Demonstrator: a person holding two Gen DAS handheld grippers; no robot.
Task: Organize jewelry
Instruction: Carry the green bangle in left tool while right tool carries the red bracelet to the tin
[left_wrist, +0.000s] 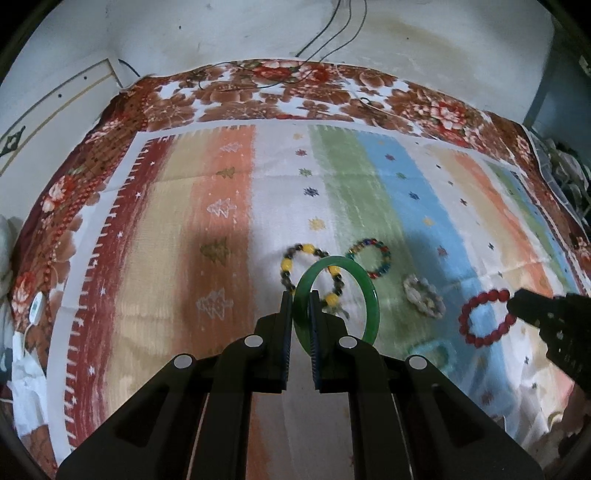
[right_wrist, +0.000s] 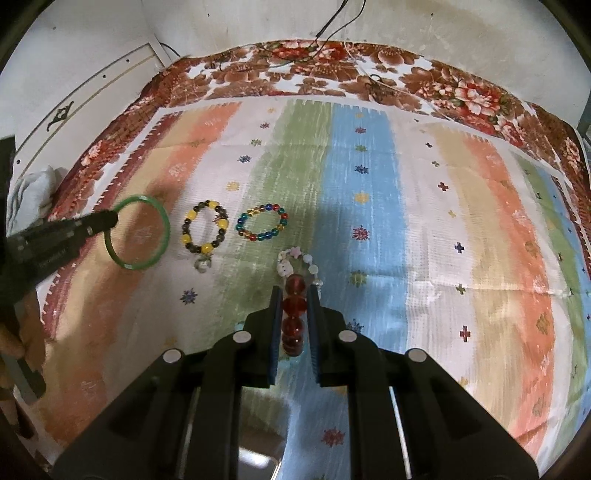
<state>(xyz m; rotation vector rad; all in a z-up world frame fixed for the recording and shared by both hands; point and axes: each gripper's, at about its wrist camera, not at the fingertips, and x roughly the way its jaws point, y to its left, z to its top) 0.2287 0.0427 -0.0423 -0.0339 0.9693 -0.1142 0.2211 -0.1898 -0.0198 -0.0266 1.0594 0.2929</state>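
Over the striped cloth (right_wrist: 369, 155), left to right:

Left gripper (left_wrist: 300, 295): jaws nearly closed, pinching the rim of the green jade bangle (left_wrist: 371, 295); seen from the right wrist, the bangle (right_wrist: 164, 236) hangs from the fingertips (right_wrist: 107, 219) at the cloth's left edge, its ring face tilted toward that camera.

Yellow-and-dark bead bracelet (right_wrist: 205, 230): flat on the cloth just right of the bangle, a clear charm at its near side.

Multicolour glass bead bracelet (right_wrist: 263, 226): flat, just beside the yellow one, on the green stripe.

White charm bracelet (right_wrist: 295, 262): lying nearer the camera, partly hidden by the red beads.

Right gripper (right_wrist: 293, 295): jaws narrowly parted around the red bead bracelet (right_wrist: 293, 306), fingers against its beads; from this view the loop is edge-on, its long axis running straight away along the fingers. The left wrist view shows the bracelet (left_wrist: 484, 317) as an open ring.

Pale turquoise ring (left_wrist: 432, 350): blurred, possibly another bangle.
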